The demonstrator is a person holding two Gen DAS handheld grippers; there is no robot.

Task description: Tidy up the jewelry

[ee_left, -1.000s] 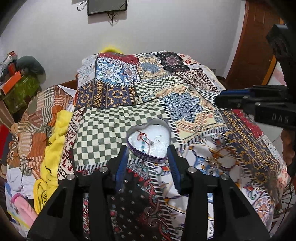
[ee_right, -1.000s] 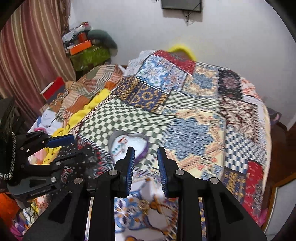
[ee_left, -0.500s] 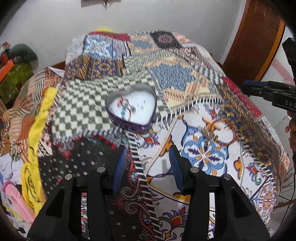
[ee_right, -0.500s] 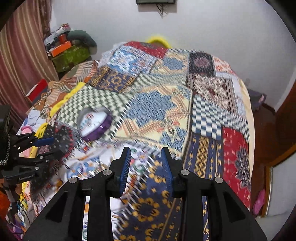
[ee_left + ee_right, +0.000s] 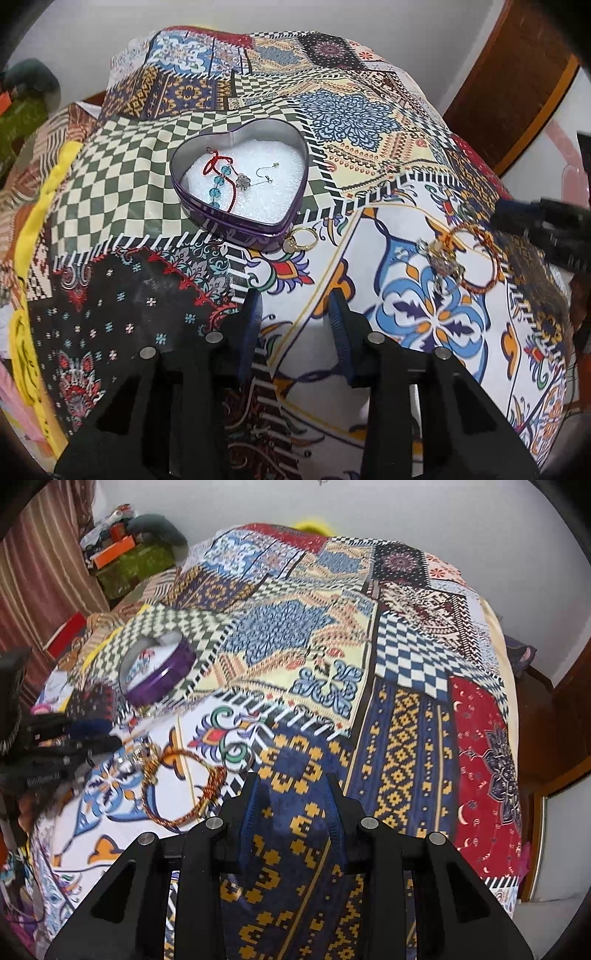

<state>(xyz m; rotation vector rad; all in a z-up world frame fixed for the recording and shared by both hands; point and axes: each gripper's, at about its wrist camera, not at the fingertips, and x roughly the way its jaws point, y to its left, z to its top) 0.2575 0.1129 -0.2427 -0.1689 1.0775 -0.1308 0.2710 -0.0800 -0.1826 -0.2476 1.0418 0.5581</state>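
Tin [image 5: 236,221] mid-bedspread [image 5: 369,122]; ring [image 5: 301,238] touches its rim; bracelet [image 5: 181,786] well apart.

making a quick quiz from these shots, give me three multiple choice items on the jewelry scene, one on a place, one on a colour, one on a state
1. Where does the gold ring lie?
A. inside the tin
B. on the bedspread, right beside the tin's near wall
C. between the left claw's fingers

2. What colour is the outer wall of the heart-shaped tin?
A. purple
B. green
C. orange

3. What is between the fingers of the left claw?
A. the red cord bracelet
B. the earring hook
C. nothing, only bedspread shows in the gap

Answers:
1. B, the ring rests on the patchwork bedspread against the tin's lower edge.
2. A, the tin's side shows purple in both views.
3. C, the left claw's jaws are closing with nothing between them; the red cord bracelet and earring hook lie in the tin.
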